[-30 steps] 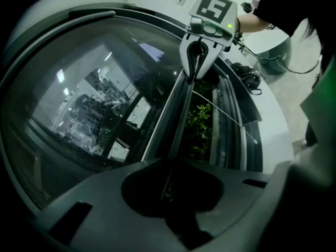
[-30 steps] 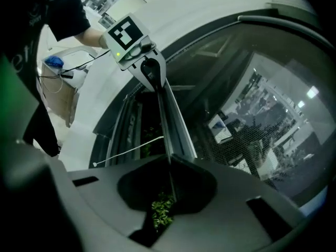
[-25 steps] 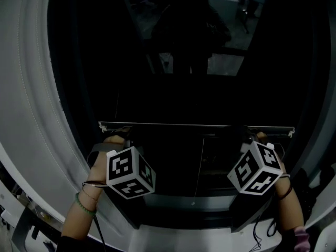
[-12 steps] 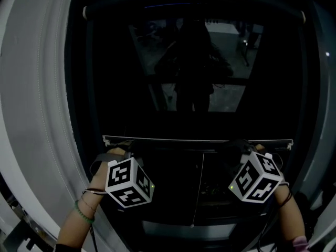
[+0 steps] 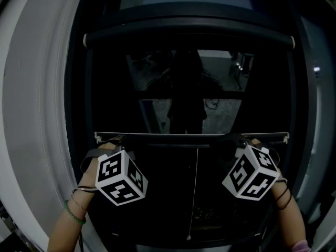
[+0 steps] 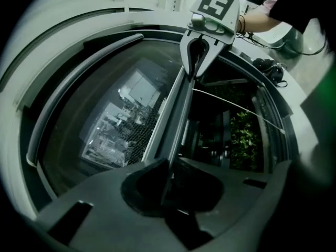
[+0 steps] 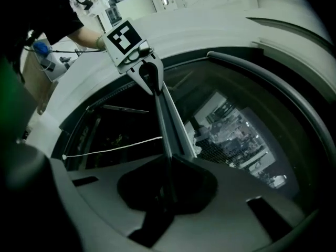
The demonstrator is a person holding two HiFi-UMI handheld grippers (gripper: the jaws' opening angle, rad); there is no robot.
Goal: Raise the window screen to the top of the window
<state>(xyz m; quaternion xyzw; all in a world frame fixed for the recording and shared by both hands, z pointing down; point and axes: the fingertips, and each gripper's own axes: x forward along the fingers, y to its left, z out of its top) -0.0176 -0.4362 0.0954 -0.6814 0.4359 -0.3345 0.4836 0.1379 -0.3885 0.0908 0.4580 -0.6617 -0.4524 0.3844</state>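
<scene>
The window screen's pale bottom bar runs level across the dark window, about halfway up the head view. My left gripper is shut on the bar near its left end. My right gripper is shut on it near the right end. In the left gripper view the bar runs from my left gripper's jaws to the other gripper. The right gripper view shows the same bar pinched at my right gripper. Mesh hangs past the bar.
The dark roller housing spans the top of the window, well above the bar. A thin white pull cord hangs from the bar's middle. The curved pale window frame bounds the left side and a darker frame edge the right.
Both grippers have carried the bar upward. The gap between it and the top roller housing has shrunk, and the head view has tilted up.
</scene>
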